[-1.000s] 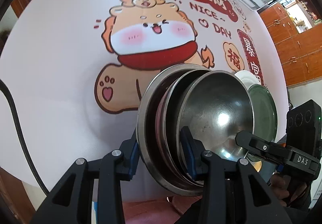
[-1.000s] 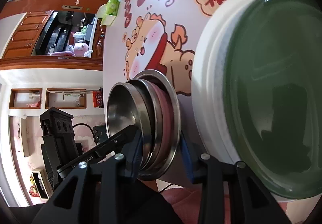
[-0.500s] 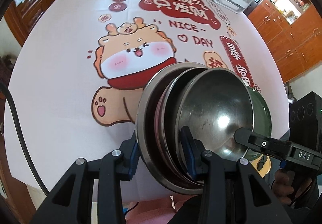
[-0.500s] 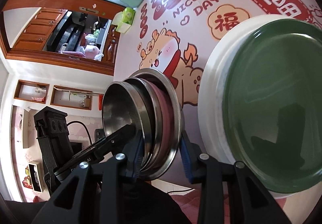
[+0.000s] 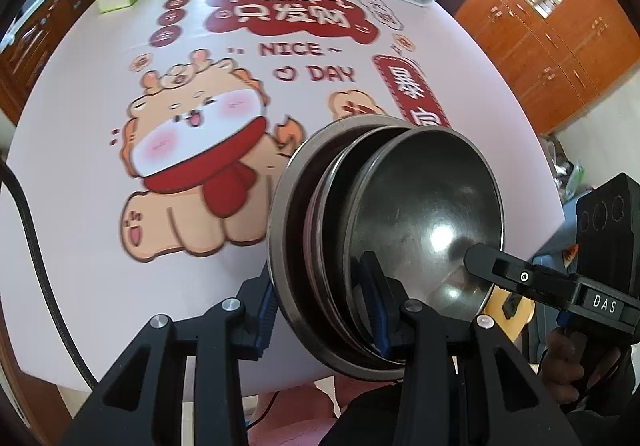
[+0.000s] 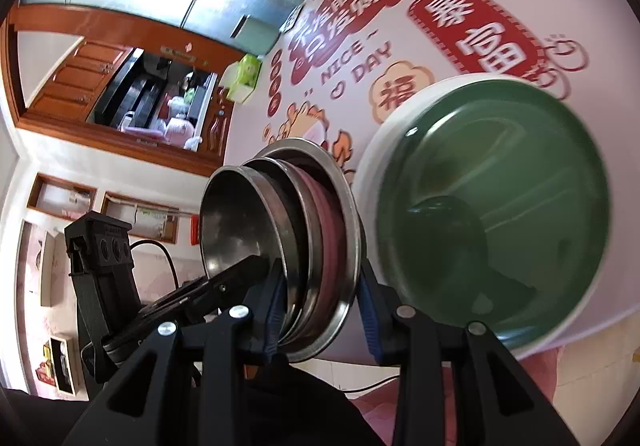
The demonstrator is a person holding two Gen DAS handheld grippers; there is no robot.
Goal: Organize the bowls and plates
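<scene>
Both claws are pinching the same load: your left gripper clamps the near rim of the nested stack of steel bowls, one pad behind the outermost bowl and one inside the innermost, and your right gripper clamps that stack from its other side. The right gripper shows in the left view with one finger reaching into the innermost bowl. Neither claw is spread; each is closed on the bowl rims.

Working down in size, the round table with its cartoon cloth fills the far field. Next comes the white plate at the table's near right edge, with a green plate lying inside it. Then the stack: a wide steel bowl outermost, a pinkish-red one showing as a band within it, and at least two smaller steel bowls nested inside. All appear empty.

What your next move turns on, I judge, is this: the stack stands on edge between your hands, off the table, its mouths facing your right gripper, and the plates lie beyond it on the right, just beside it in the right view. Your right hand is the nearer one. To set the bowls on the green plate you would have to tip the stack upright and carry it rightward.
</scene>
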